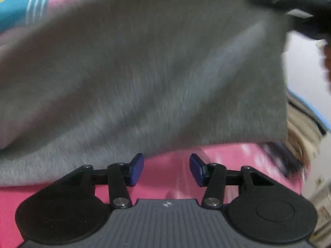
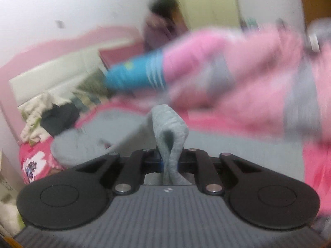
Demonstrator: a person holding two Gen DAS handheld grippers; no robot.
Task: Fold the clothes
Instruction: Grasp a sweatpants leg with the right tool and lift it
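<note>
A grey garment point(image 1: 144, 72) hangs stretched across the left wrist view, above a pink bed sheet point(image 1: 165, 177). My left gripper point(image 1: 166, 169) is open and empty, its blue pads point(image 1: 136, 169) just below the grey cloth's lower edge. My right gripper point(image 1: 300, 10) shows blurred at the top right of that view, holding the cloth's upper corner. In the right wrist view my right gripper point(image 2: 170, 163) is shut on a fold of the grey garment point(image 2: 169, 128). The frames are motion-blurred.
A pink garment with a blue striped cuff point(image 2: 206, 72) lies blurred ahead in the right wrist view; it also shows in the left wrist view point(image 1: 31, 10). A heap of clothes point(image 2: 51, 113) lies at the left by a white headboard point(image 2: 62, 72). A person point(image 2: 163, 24) stands at the back.
</note>
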